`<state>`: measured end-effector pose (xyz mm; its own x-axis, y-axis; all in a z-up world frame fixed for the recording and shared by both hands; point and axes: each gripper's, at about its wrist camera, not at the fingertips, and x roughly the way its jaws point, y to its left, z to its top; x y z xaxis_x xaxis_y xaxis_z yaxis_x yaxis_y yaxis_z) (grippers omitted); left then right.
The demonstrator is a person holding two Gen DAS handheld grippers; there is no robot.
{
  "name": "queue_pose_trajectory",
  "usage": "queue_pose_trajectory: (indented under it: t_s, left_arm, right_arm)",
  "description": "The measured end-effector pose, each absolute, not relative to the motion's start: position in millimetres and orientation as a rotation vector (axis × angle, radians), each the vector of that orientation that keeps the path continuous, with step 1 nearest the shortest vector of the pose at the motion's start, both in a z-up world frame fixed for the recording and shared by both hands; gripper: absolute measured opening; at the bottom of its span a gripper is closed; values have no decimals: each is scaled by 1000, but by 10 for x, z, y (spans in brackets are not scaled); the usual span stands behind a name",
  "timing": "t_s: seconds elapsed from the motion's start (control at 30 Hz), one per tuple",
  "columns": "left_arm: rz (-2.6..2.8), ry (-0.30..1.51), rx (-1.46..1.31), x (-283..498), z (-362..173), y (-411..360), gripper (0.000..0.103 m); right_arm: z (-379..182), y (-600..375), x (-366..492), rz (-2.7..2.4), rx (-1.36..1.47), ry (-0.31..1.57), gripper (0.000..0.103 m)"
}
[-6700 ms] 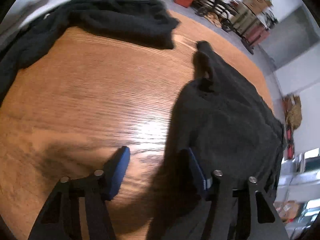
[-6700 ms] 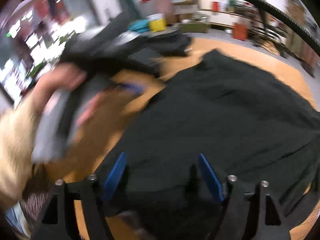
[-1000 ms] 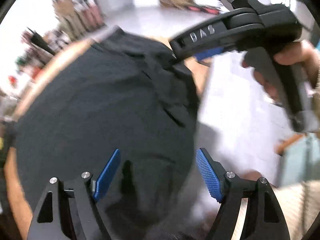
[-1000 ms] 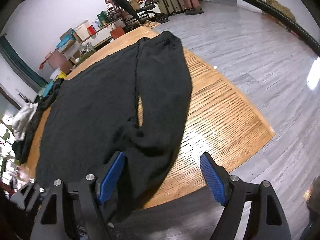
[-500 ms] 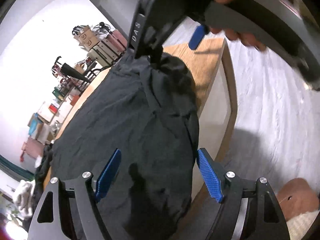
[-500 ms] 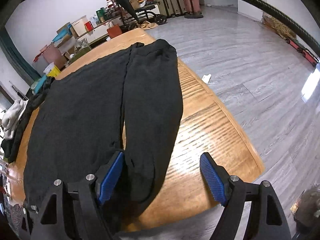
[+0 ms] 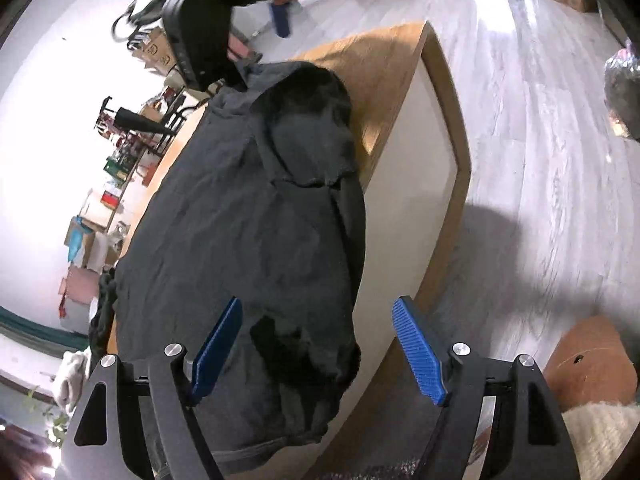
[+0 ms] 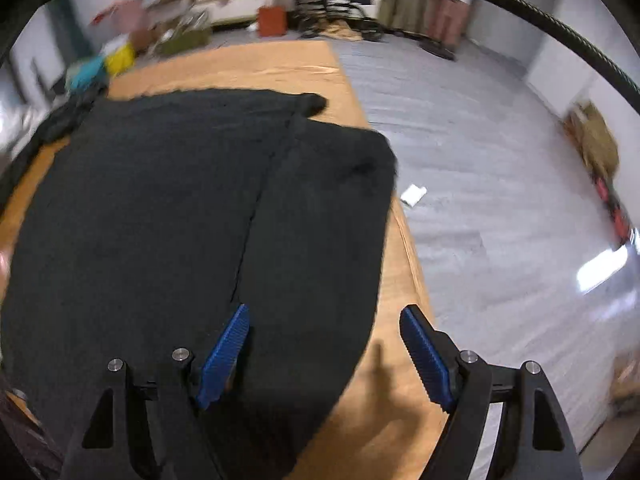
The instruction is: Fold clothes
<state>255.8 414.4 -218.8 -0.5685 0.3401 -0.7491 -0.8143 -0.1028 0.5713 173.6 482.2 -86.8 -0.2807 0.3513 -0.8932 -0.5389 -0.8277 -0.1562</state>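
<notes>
Both tongs spread, empty: left gripper (image 7: 316, 350), right gripper (image 8: 324, 354) | black garment (image 8: 180, 220) flat on wooden table (image 8: 384, 412), end draped over edge (image 7: 288, 412) | risk: overhang's weight could drag fabric floorward; shallow pinch may catch one layer only.

Storage/workroom, not a home: pale grey plank floor (image 8: 480, 128), bare white walls (image 7: 48, 128), stacked cardboard boxes and coloured bins (image 8: 160, 36) along wall, big wooden worktable (image 8: 280, 64).

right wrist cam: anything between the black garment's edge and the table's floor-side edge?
In the right wrist view, only a bare strip of wooden table lies between the black garment and that edge.
</notes>
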Motion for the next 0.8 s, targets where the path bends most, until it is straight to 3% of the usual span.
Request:
queue_pose_trajectory:
  t_s: [0.07,0.3,0.8]
  left_arm:
    - [1787,1371,-595,2569,-2229,4168,78]
    - [1764,1471,-607,2744,-2371,4197,78]
    - [1852,1600,-545,2744,-2414,4166,76]
  right_arm:
    - [-870,4815,1570,2095,-1443,114,81]
    - [-889,4768,1073,2062,-1506,-51,81]
    - [-1035,4737,466,2040,-1479,-93,80]
